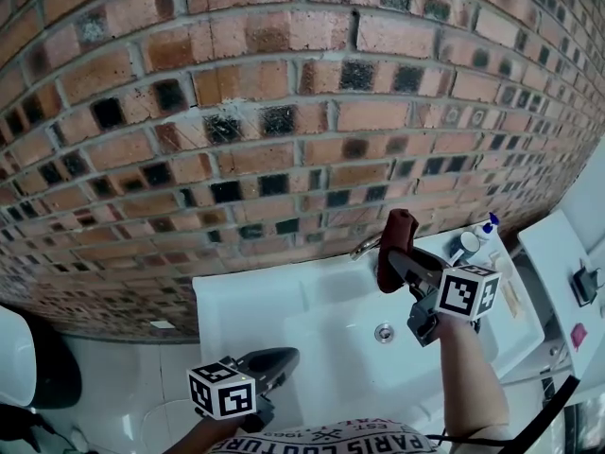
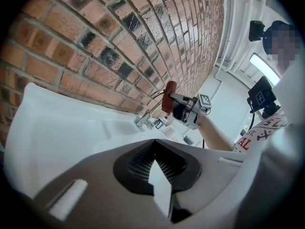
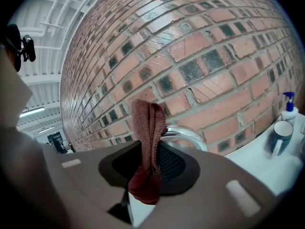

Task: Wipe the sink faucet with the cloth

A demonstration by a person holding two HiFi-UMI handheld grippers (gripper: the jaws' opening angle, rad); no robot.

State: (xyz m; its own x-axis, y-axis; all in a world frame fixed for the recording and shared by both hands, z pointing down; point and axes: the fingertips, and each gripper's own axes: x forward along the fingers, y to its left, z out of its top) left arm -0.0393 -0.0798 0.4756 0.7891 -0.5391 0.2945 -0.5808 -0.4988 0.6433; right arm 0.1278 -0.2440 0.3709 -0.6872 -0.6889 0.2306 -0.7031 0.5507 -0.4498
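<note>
A chrome faucet [image 1: 366, 247] stands at the back of the white sink [image 1: 246, 301], against the brick wall. My right gripper [image 1: 394, 265] is shut on a reddish-brown cloth [image 1: 398, 237], which sticks up above the jaws just right of the faucet. In the right gripper view the cloth [image 3: 147, 142] hangs pinched between the jaws, with the faucet's spout [image 3: 186, 135] curving right behind it. My left gripper [image 1: 276, 359] hovers low at the sink's front left, shut on nothing. The left gripper view shows the faucet [image 2: 143, 120] and the cloth [image 2: 168, 96] far ahead.
On the sink's right rim stand a blue-pump bottle [image 3: 288, 110] and a blue cup [image 3: 278, 137]. The drain [image 1: 383, 332] lies in the basin below the right gripper. A white ledge [image 1: 558, 263] with small items is at the far right.
</note>
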